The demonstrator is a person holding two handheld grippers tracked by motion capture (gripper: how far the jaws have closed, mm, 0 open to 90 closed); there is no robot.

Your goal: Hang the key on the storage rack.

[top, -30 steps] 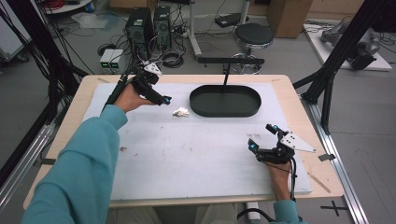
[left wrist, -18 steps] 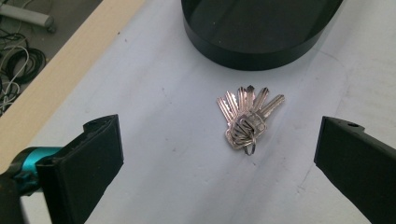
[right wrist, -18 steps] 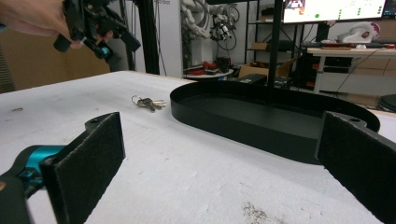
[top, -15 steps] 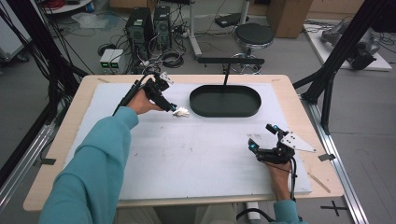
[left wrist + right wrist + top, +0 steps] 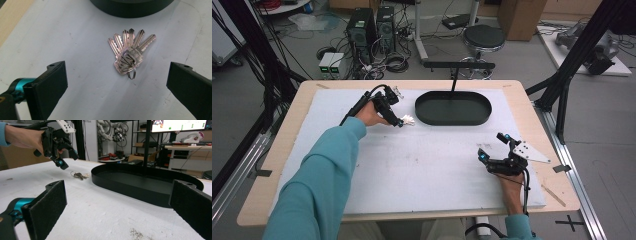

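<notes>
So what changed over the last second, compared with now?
The left hand-held gripper moved rightward across the table toward the bunch of keys and now sits just short of it, jaws open, nothing gripped. The keys stayed flat on the white mat beside the black tray. The right hand-held gripper kept its place, open.

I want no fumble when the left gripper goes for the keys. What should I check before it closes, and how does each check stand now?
1. Left gripper open: ok, its black fingers stand wide apart.
2. Bunch of silver metal keys on a ring between the fingers: ok, roughly centred in the left gripper view.
3. Keys lying flat on the white foam mat: ok, fanned out, free of the black oval tray.
4. Fingers low enough to pinch: cannot tell.
5. Right gripper out of the way: ok, open at the near right of the mat.
</notes>
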